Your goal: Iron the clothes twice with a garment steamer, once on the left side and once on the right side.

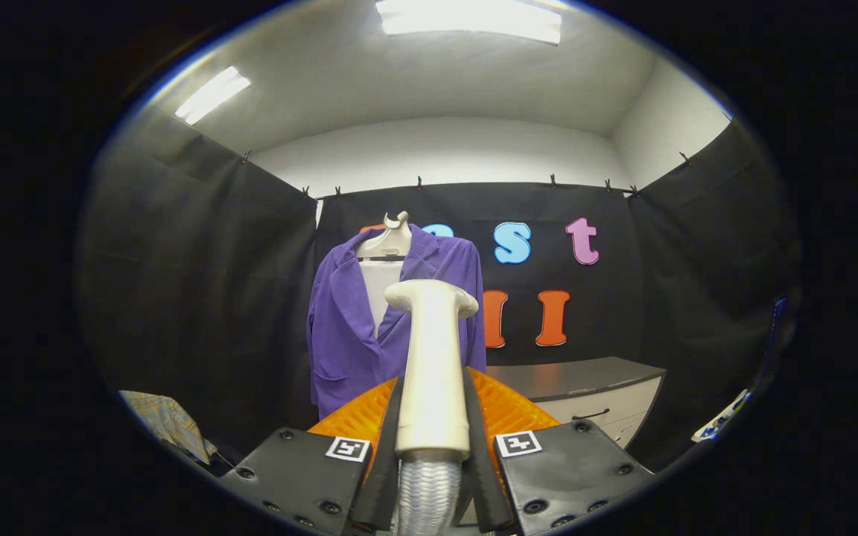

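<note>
A purple jacket [347, 327] hangs on a white hanger [388, 240] over a white inner panel, in front of the black booth wall. My gripper [433, 417] is shut on the cream handle of the garment steamer [433, 357], both fingers pressing its sides. The steamer's flat head points up and forward, and overlaps the jacket's right front from this angle. How far the head stands from the cloth I cannot tell. A ribbed grey hose [427, 491] runs down from the handle between the fingers.
A grey-topped cabinet [585, 380] with white drawers stands to the right of the jacket. A piece of plaid cloth [168, 424] lies low at the left. Black curtains close in both sides.
</note>
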The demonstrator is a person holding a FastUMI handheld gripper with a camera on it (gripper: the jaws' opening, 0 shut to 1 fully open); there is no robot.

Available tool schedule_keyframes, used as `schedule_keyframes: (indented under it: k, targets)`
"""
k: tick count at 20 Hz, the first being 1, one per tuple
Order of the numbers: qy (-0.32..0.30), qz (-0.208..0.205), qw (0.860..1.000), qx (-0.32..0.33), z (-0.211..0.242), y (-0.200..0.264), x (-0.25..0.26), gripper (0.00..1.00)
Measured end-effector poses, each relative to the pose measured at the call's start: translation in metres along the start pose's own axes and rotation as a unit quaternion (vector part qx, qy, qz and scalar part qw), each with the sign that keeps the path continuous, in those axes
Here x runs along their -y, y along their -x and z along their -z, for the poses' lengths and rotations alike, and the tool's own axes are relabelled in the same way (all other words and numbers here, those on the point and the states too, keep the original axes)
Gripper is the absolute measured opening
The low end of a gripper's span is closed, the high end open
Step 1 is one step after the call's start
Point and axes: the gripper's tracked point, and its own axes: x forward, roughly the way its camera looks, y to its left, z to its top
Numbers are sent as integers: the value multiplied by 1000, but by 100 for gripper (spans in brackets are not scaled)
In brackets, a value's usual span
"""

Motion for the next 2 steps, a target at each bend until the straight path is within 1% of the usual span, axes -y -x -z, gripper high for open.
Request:
schedule_keyframes:
  k: [2]
  targets:
    - [-1,1,1000,0,1,0,0,48]
